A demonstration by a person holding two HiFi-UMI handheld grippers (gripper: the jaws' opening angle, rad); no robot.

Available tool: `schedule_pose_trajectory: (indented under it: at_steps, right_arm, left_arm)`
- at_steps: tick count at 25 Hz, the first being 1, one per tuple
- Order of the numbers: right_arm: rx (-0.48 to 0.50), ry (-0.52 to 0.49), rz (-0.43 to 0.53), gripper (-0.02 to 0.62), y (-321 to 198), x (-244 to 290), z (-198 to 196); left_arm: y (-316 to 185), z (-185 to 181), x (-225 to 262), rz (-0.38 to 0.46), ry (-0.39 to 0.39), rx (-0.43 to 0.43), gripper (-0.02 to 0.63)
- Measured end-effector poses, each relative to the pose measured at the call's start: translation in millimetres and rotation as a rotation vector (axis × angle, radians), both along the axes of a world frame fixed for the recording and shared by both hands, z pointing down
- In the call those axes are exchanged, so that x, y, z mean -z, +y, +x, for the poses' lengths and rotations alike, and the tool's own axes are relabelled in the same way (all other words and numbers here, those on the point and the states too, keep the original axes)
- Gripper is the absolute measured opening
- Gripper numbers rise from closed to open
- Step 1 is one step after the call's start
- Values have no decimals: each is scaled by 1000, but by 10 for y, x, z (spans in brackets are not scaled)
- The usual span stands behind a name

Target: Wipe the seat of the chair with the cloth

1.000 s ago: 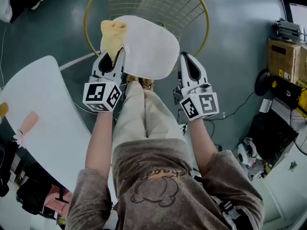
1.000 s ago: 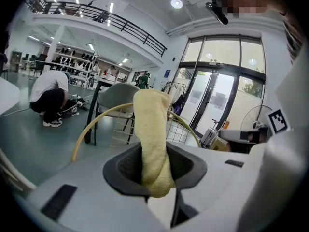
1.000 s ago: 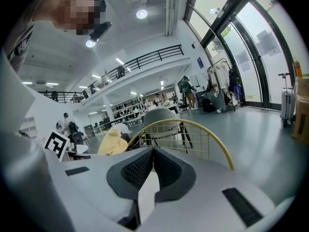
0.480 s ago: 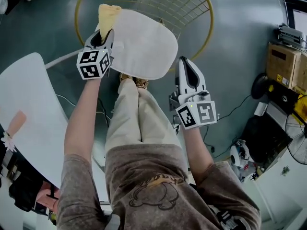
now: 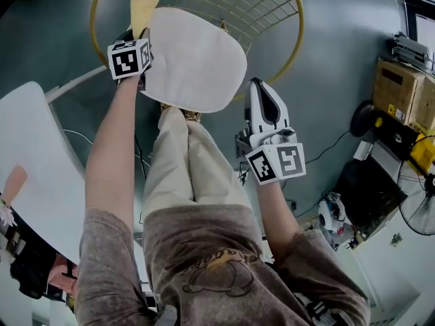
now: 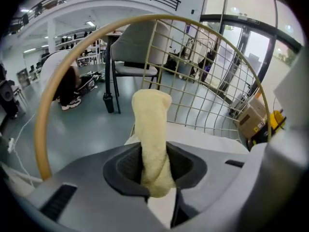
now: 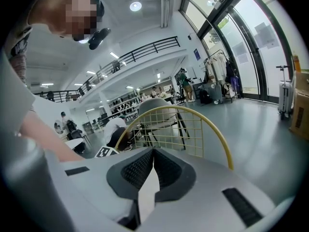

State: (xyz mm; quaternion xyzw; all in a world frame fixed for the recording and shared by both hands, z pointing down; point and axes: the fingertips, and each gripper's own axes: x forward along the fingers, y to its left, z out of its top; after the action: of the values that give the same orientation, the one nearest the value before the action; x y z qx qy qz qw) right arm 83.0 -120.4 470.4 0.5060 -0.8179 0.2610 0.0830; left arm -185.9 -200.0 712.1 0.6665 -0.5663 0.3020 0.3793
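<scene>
Grey plastic, nearest to me: my right gripper (image 5: 262, 90) is hanging off the near-right edge of the seat, its jaws meeting at the tips with nothing between them. Farther out, I am extending my left arm, and the left gripper (image 6: 154, 166) is clamping the pale yellow cloth (image 5: 141, 9), which is standing up out of the jaws as a narrow roll, its long axis running away from me. The cloth is sitting at the far-left edge of the white seat (image 5: 197, 60); whether it is pressing on the surface I cannot tell. Nearly all of the seat is lying to the right of the cloth and back towards me, so I am judging that the wipe must travel that way, led by the left arm. Beyond, the yellow wire backrest (image 5: 231, 2) is curving round the seat.
</scene>
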Motion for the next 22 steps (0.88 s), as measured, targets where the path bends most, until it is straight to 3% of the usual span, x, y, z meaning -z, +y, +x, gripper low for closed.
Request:
schedule_pose_trajectory:
  at_steps: [9,13,22]
  right_arm:
    - [-2,7,-20,28,-101,-138,64]
    - [-2,10,-29,28,-95,-174,82]
    - [-25,50,-44,28,-41,-223,257]
  left_arm:
    - [-82,73,-130,-79,-80,-81,112]
    - [-61,235,-170,-100,-118,-197,109]
    - [43,947,-368,-169,-55,-301,107]
